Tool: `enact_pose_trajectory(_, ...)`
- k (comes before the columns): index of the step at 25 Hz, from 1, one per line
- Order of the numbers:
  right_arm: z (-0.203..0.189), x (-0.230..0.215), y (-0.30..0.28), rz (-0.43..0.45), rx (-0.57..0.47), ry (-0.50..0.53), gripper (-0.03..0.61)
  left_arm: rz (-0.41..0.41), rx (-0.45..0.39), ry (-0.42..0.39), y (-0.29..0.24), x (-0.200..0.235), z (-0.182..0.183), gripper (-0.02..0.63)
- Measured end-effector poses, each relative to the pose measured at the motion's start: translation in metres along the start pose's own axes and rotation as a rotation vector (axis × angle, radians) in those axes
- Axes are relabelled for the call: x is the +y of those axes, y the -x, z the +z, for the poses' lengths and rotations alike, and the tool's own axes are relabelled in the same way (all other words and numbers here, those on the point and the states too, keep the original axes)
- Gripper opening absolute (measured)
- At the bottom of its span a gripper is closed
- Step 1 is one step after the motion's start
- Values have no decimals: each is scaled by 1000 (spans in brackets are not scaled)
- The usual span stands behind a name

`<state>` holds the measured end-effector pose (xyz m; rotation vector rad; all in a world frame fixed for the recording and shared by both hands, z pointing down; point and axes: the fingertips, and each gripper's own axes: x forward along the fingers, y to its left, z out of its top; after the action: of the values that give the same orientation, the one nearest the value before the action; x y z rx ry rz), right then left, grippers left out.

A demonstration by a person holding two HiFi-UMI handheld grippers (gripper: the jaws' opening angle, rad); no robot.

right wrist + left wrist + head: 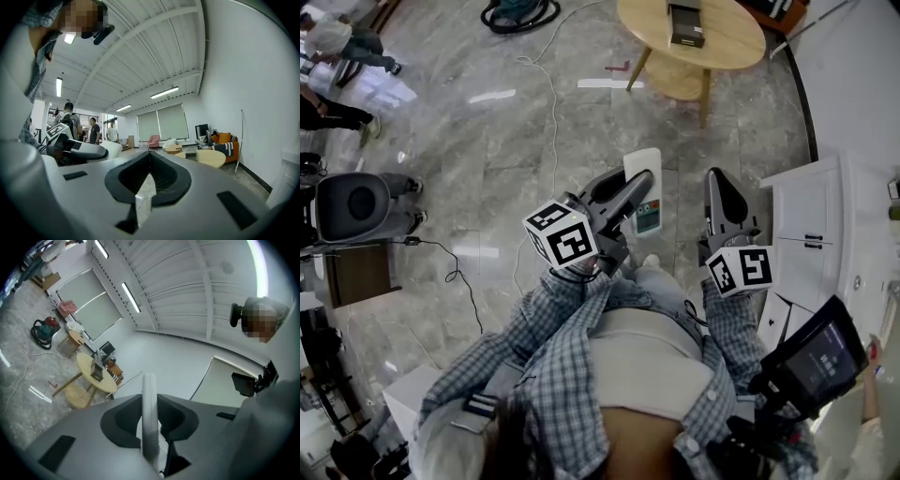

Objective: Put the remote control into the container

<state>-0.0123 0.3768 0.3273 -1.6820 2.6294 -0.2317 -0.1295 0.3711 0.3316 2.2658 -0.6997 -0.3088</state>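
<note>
Two grippers appear in the head view: left gripper (641, 185) carrying the white remote control (649, 217), right gripper (724, 199) beside it. Left gripper view: jaws clamp the remote control edge-on. Right gripper view: jaws fully closed, pads meeting.

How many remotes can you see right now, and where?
1. The remote is clamped in the left gripper, in front of the person. The box on the far table could hide another.
</note>
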Motion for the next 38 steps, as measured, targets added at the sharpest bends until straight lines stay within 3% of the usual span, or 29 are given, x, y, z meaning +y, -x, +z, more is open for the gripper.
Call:
enact_pose_trajectory(10, 0, 0, -1, -22, 6, -6, 8, -6, 4, -6, 3, 1, 3, 98)
enact_pose_trajectory(20, -7, 52, -17, -3, 11, 19, 8, -13, -16, -21, 53, 15, 17, 98)
enact_pose_trajectory(31, -5, 47, -16, -2, 18, 34, 8, 26, -23, -3, 65, 27, 18, 98)
enact_pose_trajectory(38, -9, 20, -25, 0, 21, 30, 8, 48, -26, 5, 41, 39, 20, 98)
